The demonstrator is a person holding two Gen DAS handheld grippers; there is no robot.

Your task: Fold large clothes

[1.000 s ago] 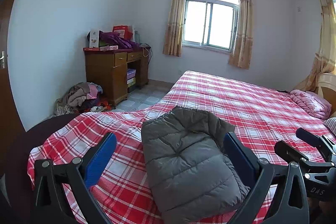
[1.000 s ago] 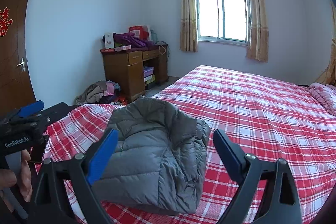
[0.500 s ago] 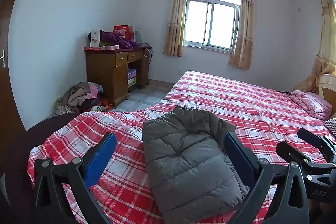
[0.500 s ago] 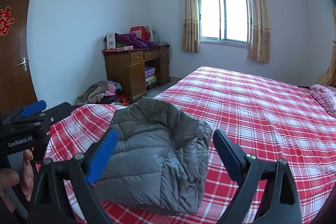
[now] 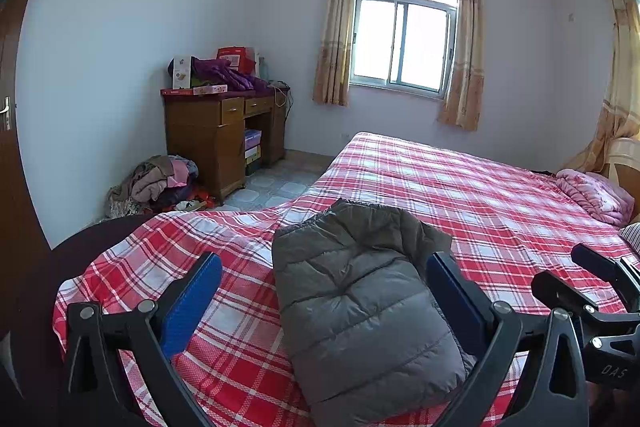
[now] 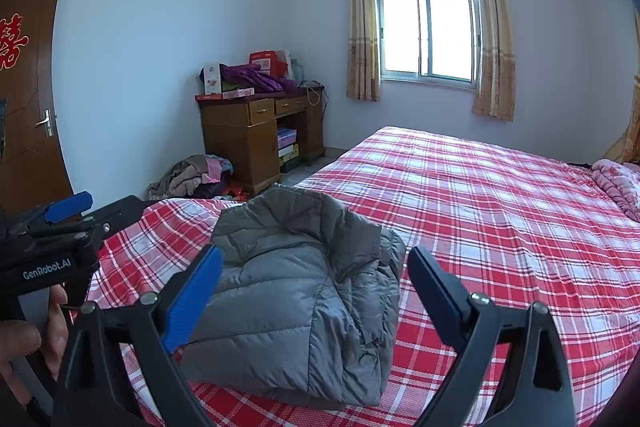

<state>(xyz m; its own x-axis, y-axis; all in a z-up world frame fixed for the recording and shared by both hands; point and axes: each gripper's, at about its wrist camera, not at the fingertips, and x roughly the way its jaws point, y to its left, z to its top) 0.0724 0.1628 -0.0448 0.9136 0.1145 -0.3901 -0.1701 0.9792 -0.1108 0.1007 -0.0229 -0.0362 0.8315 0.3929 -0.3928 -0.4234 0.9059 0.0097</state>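
Left wrist view: your left gripper (image 5: 324,301) stood wide open and held nothing, its blue pads (image 5: 191,303) raised above the near end of the bed (image 5: 460,187). The folded grey puffer jacket (image 5: 360,311) lay on the red plaid cover between the fingers, from 6 o'clock up toward 12, apart from both pads as far as you could tell. At 3 o'clock you had the other tool's black frame at the picture's edge. Farther off, at 10 o'clock, a clothes pile (image 5: 160,183) sat on the floor beside a wooden desk (image 5: 224,135), and the curtained window (image 5: 404,43) was at 12.

In the right wrist view, your right gripper (image 6: 316,297) was likewise spread open and empty. The jacket lay below the gap between its fingers, mostly toward 7 o'clock under the left pad; whether it touched the pad you couldn't tell. A pink blanket (image 6: 620,183) lay far off at 3 o'clock.
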